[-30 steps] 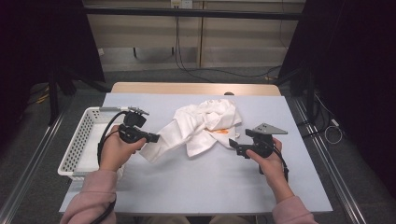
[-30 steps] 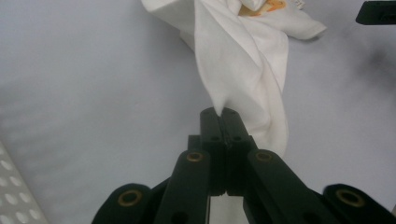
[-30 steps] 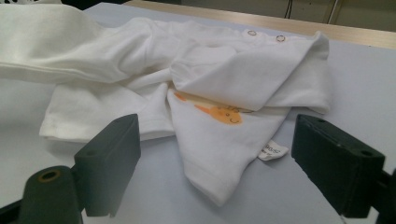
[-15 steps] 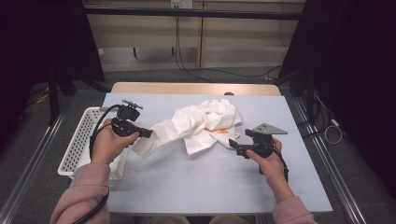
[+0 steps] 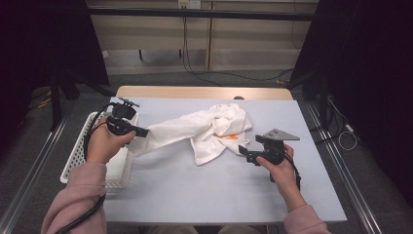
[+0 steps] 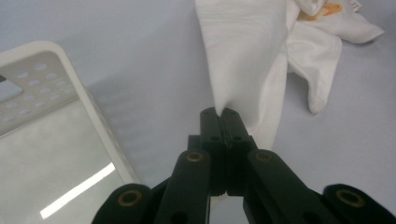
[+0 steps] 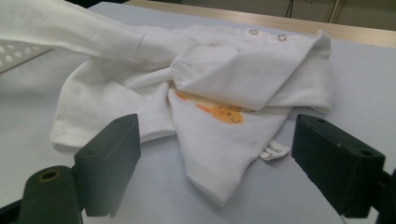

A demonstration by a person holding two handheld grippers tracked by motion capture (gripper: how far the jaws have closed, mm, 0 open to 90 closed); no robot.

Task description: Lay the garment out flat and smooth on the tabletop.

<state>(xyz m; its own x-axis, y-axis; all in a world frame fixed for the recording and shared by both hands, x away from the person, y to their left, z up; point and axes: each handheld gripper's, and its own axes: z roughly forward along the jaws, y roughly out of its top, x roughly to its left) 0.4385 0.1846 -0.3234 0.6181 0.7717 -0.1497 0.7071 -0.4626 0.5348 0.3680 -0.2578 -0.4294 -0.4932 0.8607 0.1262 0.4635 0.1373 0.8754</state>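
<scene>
Left gripper (image 5: 144, 131), jaws pressed together on a sleeve end of the white baby garment (image 5: 204, 131) — the pinched cloth rises in a taut fold from the tips in the left gripper view. The sleeve stretches from the crumpled body of the garment, which lies mid-table (image 5: 195, 195), toward the white perforated basket (image 5: 78, 156) at the table's left edge. Right gripper (image 5: 243, 152), jaws spread and holding nothing, rests just beside the garment's hem. An orange print (image 7: 219, 112) — possibly an animal figure — and two snap buttons (image 7: 267, 34) show on the cloth.
</scene>
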